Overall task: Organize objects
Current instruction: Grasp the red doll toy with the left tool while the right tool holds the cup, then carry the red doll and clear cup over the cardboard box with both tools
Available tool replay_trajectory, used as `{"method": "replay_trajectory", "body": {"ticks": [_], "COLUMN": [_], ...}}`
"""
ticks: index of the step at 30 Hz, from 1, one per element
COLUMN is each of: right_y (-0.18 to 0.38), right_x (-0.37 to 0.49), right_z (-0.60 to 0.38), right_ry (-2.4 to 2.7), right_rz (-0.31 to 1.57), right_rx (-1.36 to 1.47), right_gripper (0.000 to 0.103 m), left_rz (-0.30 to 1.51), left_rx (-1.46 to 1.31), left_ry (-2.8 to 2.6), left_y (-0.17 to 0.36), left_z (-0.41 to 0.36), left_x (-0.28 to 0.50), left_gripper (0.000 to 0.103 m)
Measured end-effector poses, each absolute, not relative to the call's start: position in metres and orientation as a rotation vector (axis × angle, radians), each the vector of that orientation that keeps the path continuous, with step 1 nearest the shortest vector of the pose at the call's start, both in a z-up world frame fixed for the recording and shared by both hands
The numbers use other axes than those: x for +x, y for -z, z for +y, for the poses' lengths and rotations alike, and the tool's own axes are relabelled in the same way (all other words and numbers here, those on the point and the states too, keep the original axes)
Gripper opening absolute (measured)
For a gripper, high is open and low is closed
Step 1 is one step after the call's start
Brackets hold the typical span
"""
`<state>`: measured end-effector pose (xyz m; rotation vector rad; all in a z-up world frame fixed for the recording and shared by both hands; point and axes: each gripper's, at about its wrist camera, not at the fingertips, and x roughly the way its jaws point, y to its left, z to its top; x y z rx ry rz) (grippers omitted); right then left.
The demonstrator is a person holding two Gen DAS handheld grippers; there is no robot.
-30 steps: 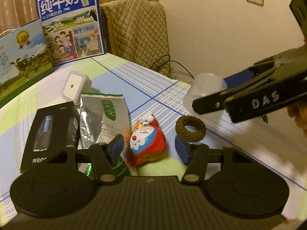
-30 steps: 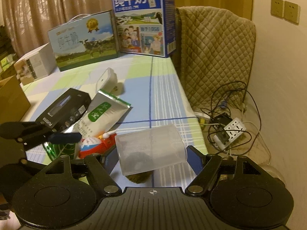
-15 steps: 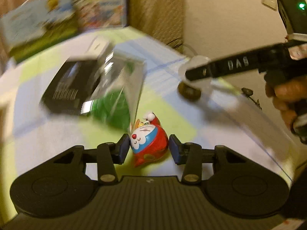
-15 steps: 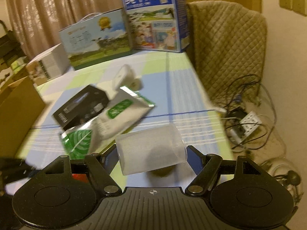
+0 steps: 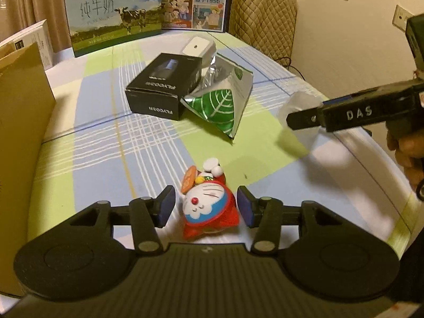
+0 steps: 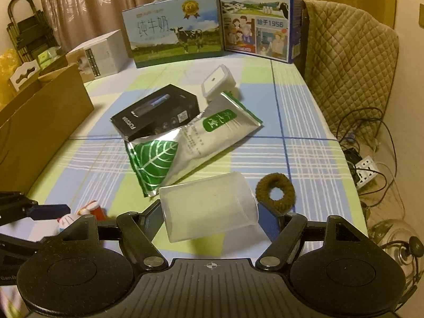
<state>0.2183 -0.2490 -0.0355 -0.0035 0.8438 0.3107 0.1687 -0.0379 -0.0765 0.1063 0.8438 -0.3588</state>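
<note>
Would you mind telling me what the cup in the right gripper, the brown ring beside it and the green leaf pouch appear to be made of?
The cup looks like frosted translucent plastic: the tablecloth shows faintly through its matte wall. The brown ring seems to be fuzzy fabric, perhaps a terry hair tie, given its nubby, dull surface. The green leaf pouch appears to be metallised foil film: silvery, creased, with bright glints.

both wrist views low, close, sharing black box [image 5: 164,87] [image 6: 156,111]
</note>
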Motion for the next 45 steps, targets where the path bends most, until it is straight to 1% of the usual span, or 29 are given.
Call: {"method": "replay_trajectory", "body": {"ticks": [9, 10, 11, 15, 26, 36, 45], "right_y": [0.036, 0.036, 0.036, 0.035, 0.022, 0.005, -0.019], "right_x": [0.224, 0.225, 0.225, 0.226, 0.208, 0.177, 0.135], "right_z": [-0.239, -0.238, -0.236, -0.233, -0.223, -0.211, -0.194], "right_ry": [-0.335, -0.338, -0.341, -0.347, -0.351, -0.324, -0.282], "right_rz": [0.848, 0.848, 0.847, 0.846, 0.811, 0.775, 0.759], "right_rx": [-0.004, -0.004, -0.005, -0.008, -0.001, 0.037, 0.052], "right_gripper": [0.072, 0.072, 0.072, 0.072, 0.072, 0.072, 0.072], "left_rz": [0.858, 0.863, 0.867, 0.878, 0.839, 0.777, 0.755], "left_rx": [0.127, 0.130, 0.129, 0.130, 0.057, 0.011, 0.004], "left_ry": [0.353, 0.351, 0.355, 0.351, 0.319, 0.300, 0.276], "left_y": [0.087, 0.088, 0.088, 0.087, 0.068, 0.031, -0.005], "left_z": [-0.040, -0.040, -0.040, -0.040, -0.022, -0.011, 0.001], "left_x": [0.172, 0.172, 0.173, 0.172, 0.169, 0.162, 0.135], "left_gripper": [0.045, 0.044, 0.040, 0.040, 0.040, 0.040, 0.040]}}
